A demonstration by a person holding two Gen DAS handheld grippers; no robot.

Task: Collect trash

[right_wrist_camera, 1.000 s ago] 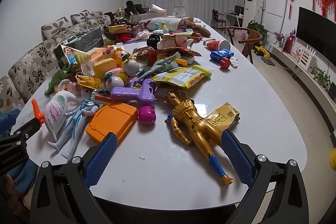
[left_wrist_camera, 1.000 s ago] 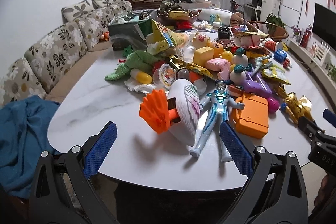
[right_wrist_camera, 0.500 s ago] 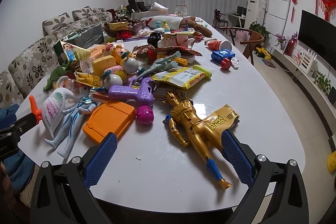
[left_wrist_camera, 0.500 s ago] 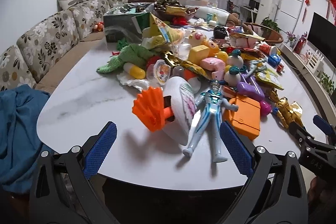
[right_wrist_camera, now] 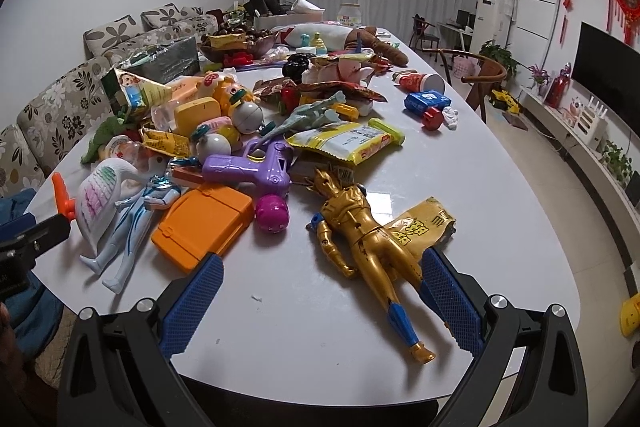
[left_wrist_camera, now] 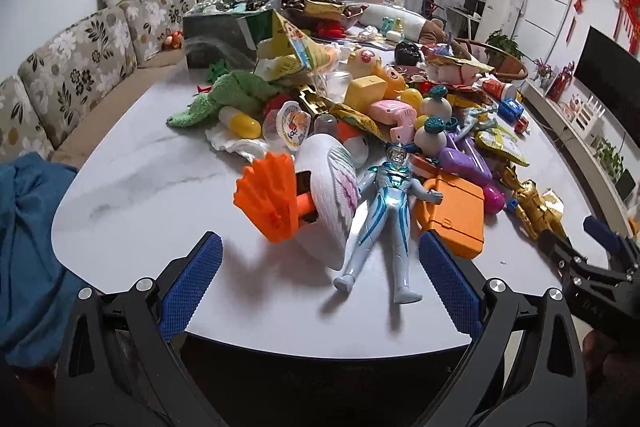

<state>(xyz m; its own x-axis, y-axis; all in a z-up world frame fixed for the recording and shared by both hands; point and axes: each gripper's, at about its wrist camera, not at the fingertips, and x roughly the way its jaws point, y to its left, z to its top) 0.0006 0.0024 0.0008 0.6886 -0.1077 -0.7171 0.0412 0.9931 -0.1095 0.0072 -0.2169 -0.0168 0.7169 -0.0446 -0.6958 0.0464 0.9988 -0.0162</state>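
A white table carries a heap of toys mixed with wrappers. A crumpled gold wrapper lies under a gold figure near the front edge, just ahead of my right gripper, which is open and empty. A yellow snack packet lies mid-table. My left gripper is open and empty at the near edge, facing a blue-silver figure and a white swan toy. A crumpled white wrapper and a yellow-green snack bag lie further in.
An orange case, a purple toy gun and a pink ball lie between the grippers. A floral sofa runs along the left. A blue cloth hangs at the left. A wooden chair stands right.
Both grippers have drifted slightly; the left view has tilted and moved a little closer to the table edge. Both stay open. Nothing on the table has moved.
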